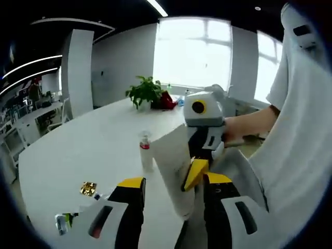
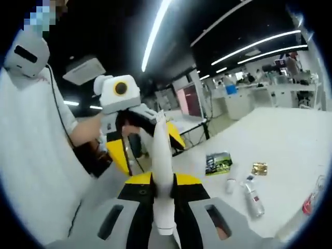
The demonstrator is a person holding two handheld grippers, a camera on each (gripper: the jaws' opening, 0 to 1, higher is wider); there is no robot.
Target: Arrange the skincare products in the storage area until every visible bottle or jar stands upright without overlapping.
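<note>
- I saw the white table (image 1: pixel 93 150) stretching ahead of my left jaws.
- My right gripper (image 2: pixel 163 182) was clamped on a white tube (image 2: pixel 162 171), held above the table.
- My left gripper (image 1: pixel 174 188) stood spread, the tube between its jaws, possibly untouched.
- A small clear bottle (image 1: pixel 146 150) stood upright beyond them.

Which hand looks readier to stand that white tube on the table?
Right, probably: the right gripper is already shut on the white tube, while the left gripper is open.
</note>
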